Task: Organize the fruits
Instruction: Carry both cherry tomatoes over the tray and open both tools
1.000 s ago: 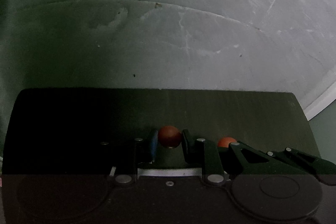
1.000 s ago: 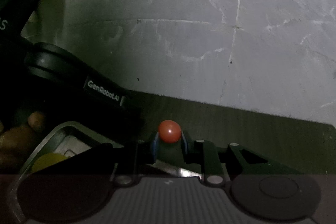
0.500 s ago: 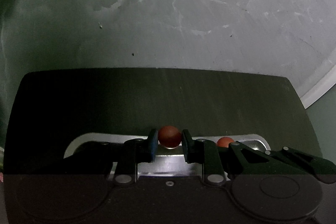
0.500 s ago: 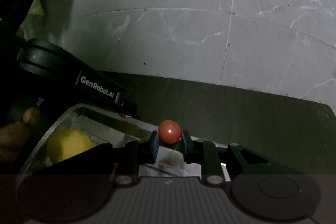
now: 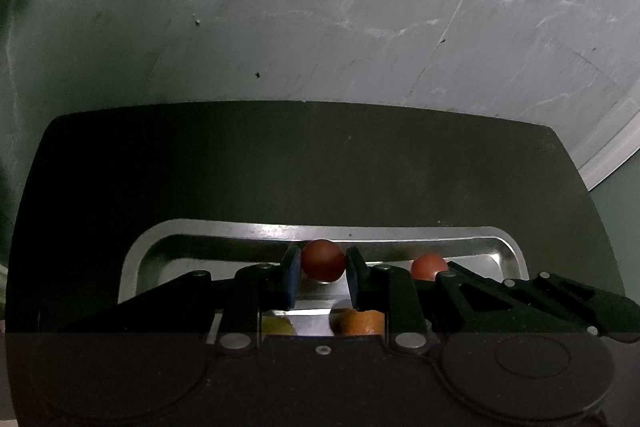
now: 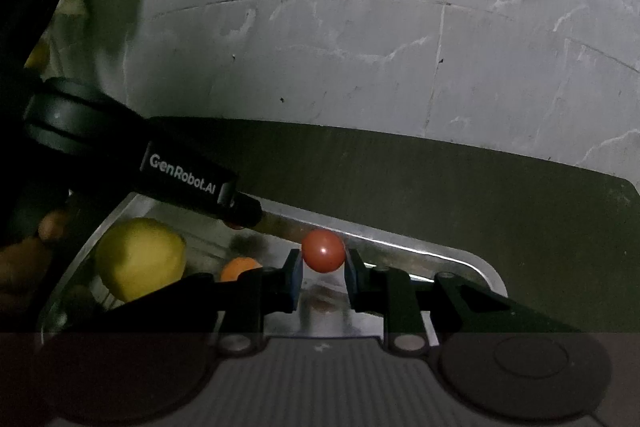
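Left gripper [image 5: 323, 269]: fingers narrowed onto a small red tomato [image 5: 323, 261], held clear above the metal tray [image 5: 132, 259], near the tray's far rim.

Right gripper [image 6: 322, 265]: fingers narrowed onto a second red tomato [image 6: 322, 251], also above the metal tray [image 6: 476, 263], toward its far right corner. In the left wrist view this second tomato [image 5: 429, 267] shows just right of the left gripper's fingers.

Metal tray: shallow, shiny, rounded corners; sits on a dark mat [image 5: 320, 163] over a pale scuffed floor [image 5: 320, 27].

Tray contents: one yellow lemon [image 6: 140, 259] at the tray's left end; one orange fruit [image 6: 239, 269] beside it, partly hidden behind the right gripper's linkage.

Left gripper body [image 6: 188, 179]: black, lettered "GenRobot.AI", crosses over the tray's left far edge. A person's hand [image 6: 28, 251] is at the tray's left, in shadow.
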